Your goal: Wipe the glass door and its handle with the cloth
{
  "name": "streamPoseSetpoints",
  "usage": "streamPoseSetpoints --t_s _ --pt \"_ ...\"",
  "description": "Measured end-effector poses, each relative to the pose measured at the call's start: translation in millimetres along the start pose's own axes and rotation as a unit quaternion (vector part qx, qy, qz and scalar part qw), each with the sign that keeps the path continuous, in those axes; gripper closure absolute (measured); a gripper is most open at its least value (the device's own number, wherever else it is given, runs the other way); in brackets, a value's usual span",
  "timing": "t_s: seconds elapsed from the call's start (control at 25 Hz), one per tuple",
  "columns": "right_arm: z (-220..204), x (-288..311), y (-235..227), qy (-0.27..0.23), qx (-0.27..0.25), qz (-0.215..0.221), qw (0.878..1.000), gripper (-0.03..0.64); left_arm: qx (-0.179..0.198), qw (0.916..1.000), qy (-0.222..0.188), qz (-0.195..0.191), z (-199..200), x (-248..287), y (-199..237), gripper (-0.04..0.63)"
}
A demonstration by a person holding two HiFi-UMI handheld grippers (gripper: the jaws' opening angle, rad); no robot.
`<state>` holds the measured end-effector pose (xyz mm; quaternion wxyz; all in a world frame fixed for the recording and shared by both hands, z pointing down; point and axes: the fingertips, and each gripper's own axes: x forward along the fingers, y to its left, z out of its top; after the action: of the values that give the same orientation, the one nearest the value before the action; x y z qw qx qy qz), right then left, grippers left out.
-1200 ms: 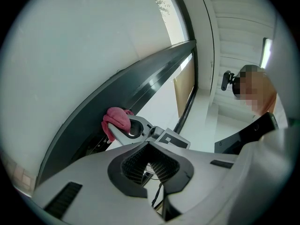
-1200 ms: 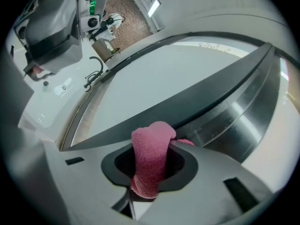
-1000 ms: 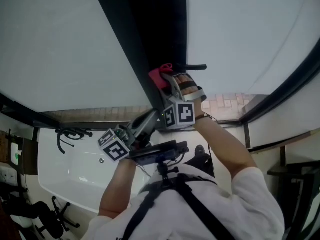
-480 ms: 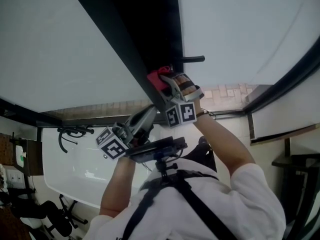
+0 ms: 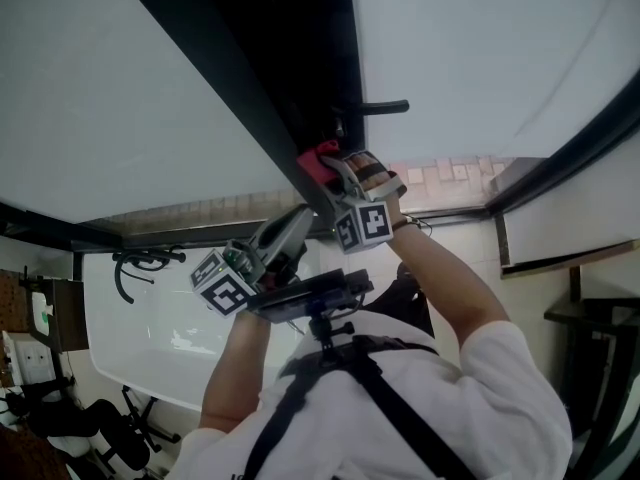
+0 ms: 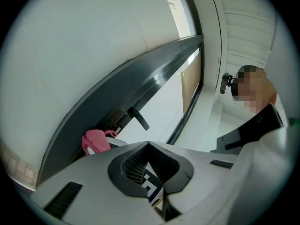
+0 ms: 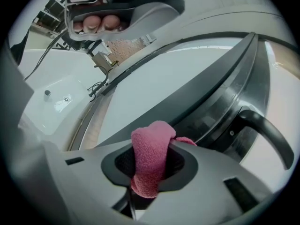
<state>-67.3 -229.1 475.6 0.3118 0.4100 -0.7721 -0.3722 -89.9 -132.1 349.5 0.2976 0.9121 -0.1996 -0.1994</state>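
The glass door (image 5: 150, 98) has a dark frame (image 5: 250, 78) and a black lever handle (image 5: 385, 107). My right gripper (image 5: 330, 165) is shut on a pink cloth (image 5: 316, 158) and presses it against the frame just below the handle. In the right gripper view the cloth (image 7: 150, 156) bulges out of the jaws, with the handle (image 7: 267, 132) to the right and the glass (image 7: 140, 95) ahead. My left gripper (image 5: 292, 230) hangs lower, shut and empty. In the left gripper view (image 6: 149, 144) it points up at the cloth (image 6: 95, 140) and the handle (image 6: 139, 119).
A second glass pane (image 5: 480, 58) lies right of the frame. A white tub-like surface (image 5: 150, 338) and black chairs (image 5: 110, 438) are at the lower left. Brick paving (image 5: 445, 174) shows beyond the glass. A dark frame bar (image 5: 570, 158) crosses at the right.
The cloth in my right gripper now sits slightly farther below the handle along the frame. The head view has shifted a little. The left gripper has barely moved.
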Motion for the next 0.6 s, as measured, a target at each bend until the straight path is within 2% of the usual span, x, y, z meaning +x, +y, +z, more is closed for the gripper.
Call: streamPoseSetpoints --t_s 0.6 --pt "-40 12 61 0.034 -0.018 0.087 0.995 0.528 -0.01 0.9999 0.003 0.012 -6 -4 9 0.603"
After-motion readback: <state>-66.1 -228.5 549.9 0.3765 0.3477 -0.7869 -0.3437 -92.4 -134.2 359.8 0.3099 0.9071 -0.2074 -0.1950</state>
